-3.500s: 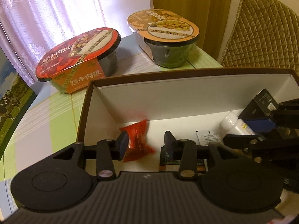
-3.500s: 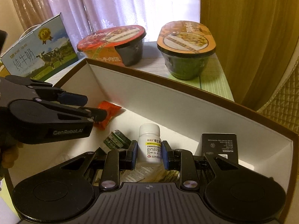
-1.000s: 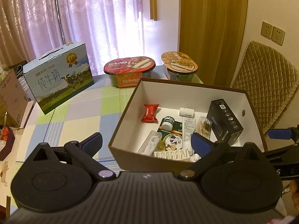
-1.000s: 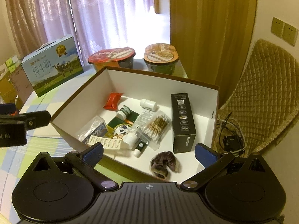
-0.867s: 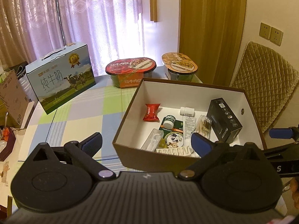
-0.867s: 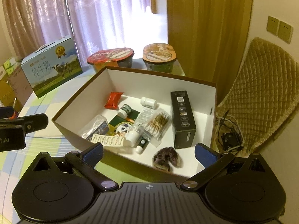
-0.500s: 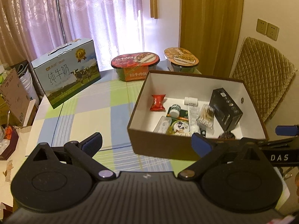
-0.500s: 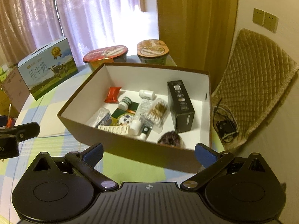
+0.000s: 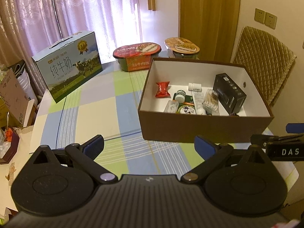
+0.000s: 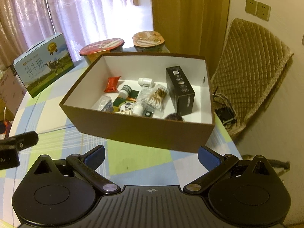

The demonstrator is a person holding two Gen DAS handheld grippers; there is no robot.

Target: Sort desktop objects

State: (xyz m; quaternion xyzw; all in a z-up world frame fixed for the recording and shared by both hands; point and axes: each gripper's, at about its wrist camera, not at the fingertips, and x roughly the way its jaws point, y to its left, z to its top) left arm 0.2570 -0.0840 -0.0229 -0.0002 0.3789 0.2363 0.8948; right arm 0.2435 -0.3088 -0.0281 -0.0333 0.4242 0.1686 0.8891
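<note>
Evidently the sorting is at or near its end. Left gripper (image 9: pixel 149 146), lower centre of the left wrist view: jaws spread wide, nothing between them, held above the checked tablecloth (image 9: pixel 91 114) and short of the brown cardboard box (image 9: pixel 205 127). Right gripper (image 10: pixel 151 156), lower centre of the right wrist view: likewise spread wide and empty, facing the near wall of the same box (image 10: pixel 140 131).

The box sits right of centre in the left wrist view and at centre in the right wrist view. Lying in it: a red snack packet (image 10: pixel 112 84) at the upper left of the white floor, a white pill bottle (image 10: pixel 146 82) on its side toward the back, a small dark-capped jar (image 10: pixel 125 91), a bag of cotton swabs (image 10: pixel 156 96), a black carton (image 10: pixel 180 90) along the right wall, and a dark hair tie (image 10: pixel 173 117) partly hidden by the near rim.

Outside the box: a blue milk carton (image 9: pixel 67 76) at the upper left and two lidded instant-meal bowls, red-lidded (image 9: pixel 137 57) and orange-lidded (image 9: pixel 182 47), just behind the box. No small loose item shows on the cloth.

Judgement: both tools stand clear of the box. A next move, if any, calls for deciding whether the milk carton or bowls belong to the sort; each is broad, so a wide jaw setting would be needed.
</note>
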